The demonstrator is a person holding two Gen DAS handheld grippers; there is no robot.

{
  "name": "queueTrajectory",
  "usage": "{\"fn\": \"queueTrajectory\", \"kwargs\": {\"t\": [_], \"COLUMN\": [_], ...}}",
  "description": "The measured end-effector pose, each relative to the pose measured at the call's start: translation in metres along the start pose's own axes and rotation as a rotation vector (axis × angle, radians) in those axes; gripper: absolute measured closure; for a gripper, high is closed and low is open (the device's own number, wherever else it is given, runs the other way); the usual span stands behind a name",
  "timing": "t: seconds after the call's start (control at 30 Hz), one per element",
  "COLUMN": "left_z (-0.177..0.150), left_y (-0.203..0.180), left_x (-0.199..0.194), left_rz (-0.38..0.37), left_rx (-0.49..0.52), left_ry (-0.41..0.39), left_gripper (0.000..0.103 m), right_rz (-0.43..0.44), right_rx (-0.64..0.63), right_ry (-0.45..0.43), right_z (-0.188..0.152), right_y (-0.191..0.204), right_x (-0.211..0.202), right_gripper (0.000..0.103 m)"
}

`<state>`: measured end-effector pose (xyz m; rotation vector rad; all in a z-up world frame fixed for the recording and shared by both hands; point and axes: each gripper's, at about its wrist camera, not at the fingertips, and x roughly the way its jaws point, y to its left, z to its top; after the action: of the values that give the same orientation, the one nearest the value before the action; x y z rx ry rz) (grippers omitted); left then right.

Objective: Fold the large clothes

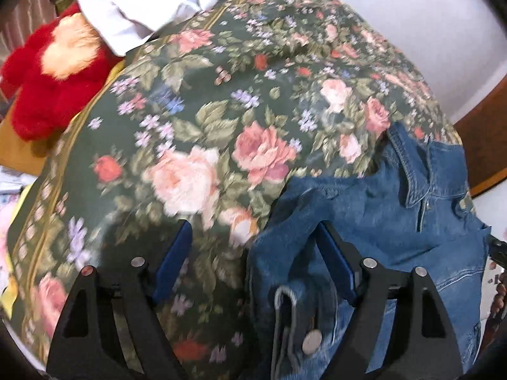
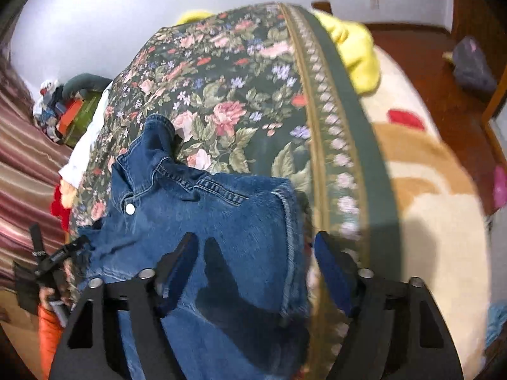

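Observation:
A blue denim jacket (image 1: pixel 389 209) lies on a floral bedspread (image 1: pixel 202 101), collar toward the far side. In the left wrist view my left gripper (image 1: pixel 253 259) hangs open over the jacket's left edge; a cuff with a metal button (image 1: pixel 312 337) sits between its fingers, and neither pad presses on it. In the right wrist view the jacket (image 2: pixel 202 209) spreads beneath my right gripper (image 2: pixel 255 266). That gripper stands open astride the jacket's right hem. Its left finger (image 2: pixel 177 266) is over denim, its right finger (image 2: pixel 332 269) over the bedspread border (image 2: pixel 355 145).
A red plush toy (image 1: pixel 47 95) and white cloth (image 1: pixel 152 9) lie at the bedspread's far left. A yellow cloth (image 2: pixel 358 50) and a cream patterned blanket (image 2: pixel 443 228) lie beyond the border. Boxes and clutter (image 2: pixel 73 117) sit by a striped cover. A hand and the other gripper (image 2: pixel 47 262) show at left.

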<state>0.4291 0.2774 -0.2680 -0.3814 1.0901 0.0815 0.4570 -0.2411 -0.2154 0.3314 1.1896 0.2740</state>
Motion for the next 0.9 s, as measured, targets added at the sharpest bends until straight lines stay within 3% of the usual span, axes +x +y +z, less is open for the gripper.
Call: {"fn": "queueTrajectory", "kwargs": {"t": [0.03,0.07,0.1,0.13,0.17,0.3,0.4,0.5,0.7,0.77,0.9], "left_z": [0.002,0.003,0.003,0.003,0.002,0.002,0.008,0.027,0.070,0.082,0.091], "left_y": [-0.001,-0.002,-0.001,0.000,0.000,-0.007,-0.020,-0.052,-0.065,-0.058,-0.025], "left_x": [0.001,0.004,0.011,0.016,0.023,0.030,0.023,-0.005,-0.054,-0.051,-0.014], "left_rz": [-0.021,-0.052,-0.099,-0.119,-0.145,-0.119,-0.061,0.050,0.029,0.052,0.104], "left_rx": [0.015,0.019,0.000,-0.016,-0.038,-0.058,-0.010,0.121,0.096,0.087,0.027], "left_ry": [0.001,0.009,0.039,0.061,0.086,0.078,0.041,-0.076,-0.234,-0.227,-0.130], "left_gripper": [0.023,0.031,0.044,0.051,0.065,0.079,0.093,0.095,0.095,0.095,0.095], "right_rz": [0.002,0.005,0.012,0.019,0.021,0.000,-0.007,-0.020,-0.133,-0.155,-0.228], "right_rx": [0.011,0.017,0.020,0.024,0.029,0.029,-0.030,-0.102,-0.289,-0.313,-0.328], "right_ry": [0.004,0.000,-0.008,-0.015,-0.019,-0.031,-0.109,-0.173,-0.266,-0.274,-0.234], "right_z": [0.000,0.001,0.002,0.002,0.003,0.009,0.022,0.045,0.076,0.086,0.101], "right_y": [-0.001,-0.002,-0.002,-0.002,-0.002,-0.002,0.009,0.035,0.091,0.101,0.099], "right_x": [0.005,0.008,0.011,0.013,0.014,0.018,0.004,-0.010,-0.015,-0.008,0.030], "right_gripper": [0.039,0.040,0.042,0.045,0.051,0.082,0.088,0.090,0.091,0.091,0.091]}}
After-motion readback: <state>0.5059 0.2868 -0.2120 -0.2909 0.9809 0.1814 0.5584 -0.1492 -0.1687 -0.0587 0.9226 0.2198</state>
